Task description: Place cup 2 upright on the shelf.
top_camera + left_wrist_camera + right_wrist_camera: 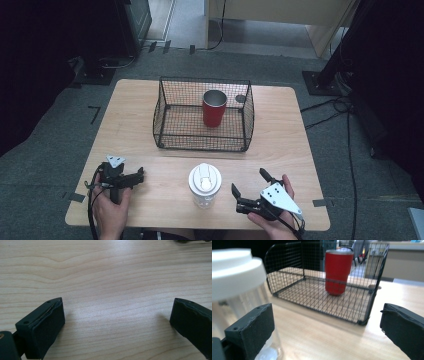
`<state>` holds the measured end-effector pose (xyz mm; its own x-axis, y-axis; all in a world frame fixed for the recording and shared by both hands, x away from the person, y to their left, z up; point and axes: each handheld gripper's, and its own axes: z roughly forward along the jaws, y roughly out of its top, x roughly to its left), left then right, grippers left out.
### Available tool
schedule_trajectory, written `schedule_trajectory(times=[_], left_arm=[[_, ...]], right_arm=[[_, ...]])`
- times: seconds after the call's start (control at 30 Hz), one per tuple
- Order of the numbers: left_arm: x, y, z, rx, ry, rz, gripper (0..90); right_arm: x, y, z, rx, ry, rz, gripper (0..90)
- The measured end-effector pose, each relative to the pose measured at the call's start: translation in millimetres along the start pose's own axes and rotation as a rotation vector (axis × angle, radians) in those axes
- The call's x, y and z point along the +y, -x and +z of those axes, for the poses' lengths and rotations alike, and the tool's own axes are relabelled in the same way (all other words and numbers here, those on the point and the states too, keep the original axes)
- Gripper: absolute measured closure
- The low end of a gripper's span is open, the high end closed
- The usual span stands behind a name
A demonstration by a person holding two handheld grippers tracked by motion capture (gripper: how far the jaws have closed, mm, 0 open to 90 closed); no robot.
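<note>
High view: a light wooden counter carried a black wire-mesh basket, open at the top, toward its far half. A red metal tumbler stood upright inside the basket, right of its middle, mouth up. A clear plastic bottle with a white flip lid stood upright near the counter's near edge, long axis vertical, between the two hands. The left gripper lay low at the near left, held in the person's left hand, pointing right toward the bottle but apart from it; how wide its jaws stood could not be told here. The right gripper, in the right hand, sat near right with jaws spread wide, empty, angled up-left toward the bottle and just beside it.

Left gripper view: jaws spread wide and released, bare wood grain between them, nothing held.

Right gripper view: jaws far apart, holding nothing. The bottle stood close at the left, partly behind the left jaw; contact could not be told. The basket and upright tumbler stood farther off, ahead.
</note>
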<state>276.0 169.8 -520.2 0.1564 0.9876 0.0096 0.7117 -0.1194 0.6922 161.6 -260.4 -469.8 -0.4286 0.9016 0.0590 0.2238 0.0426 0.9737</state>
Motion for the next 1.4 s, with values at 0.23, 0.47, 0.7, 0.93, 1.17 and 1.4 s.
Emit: schedule_trajectory(times=[0.23, 0.47, 0.7, 0.93, 1.17, 1.4], left_arm=[[0.0, -0.1, -0.2, 0.0, -0.002, 0.002, 0.4], [0.0, -0.1, -0.1, 0.0, -0.002, 0.001, 0.4], [0.0, 0.0, -0.1, 0.0, -0.001, 0.001, 0.4], [0.0, 0.0, -0.1, 0.0, -0.001, 0.0, 0.4], [0.0, 0.0, 0.0, 0.0, 0.0, 0.0, 0.4], [0.0, 0.0, 0.0, 0.0, -0.001, 0.0, 0.4]], right_arm=[[-17.5, -10.3, -0.7, 0.037, -0.022, 0.012, 0.0], [-24.2, -24.6, 1.4, 0.099, -0.039, 0.004, 0.0], [-20.9, -40.8, 7.8, 0.159, -0.032, -0.003, 0.0], [-15.2, -50.2, 13.7, 0.2, -0.024, -0.004, 0.0], [-10.0, -59.7, 22.8, 0.231, -0.019, -0.013, 0.0], [-3.2, -70.4, 34.0, 0.256, -0.016, -0.023, 0.4]])
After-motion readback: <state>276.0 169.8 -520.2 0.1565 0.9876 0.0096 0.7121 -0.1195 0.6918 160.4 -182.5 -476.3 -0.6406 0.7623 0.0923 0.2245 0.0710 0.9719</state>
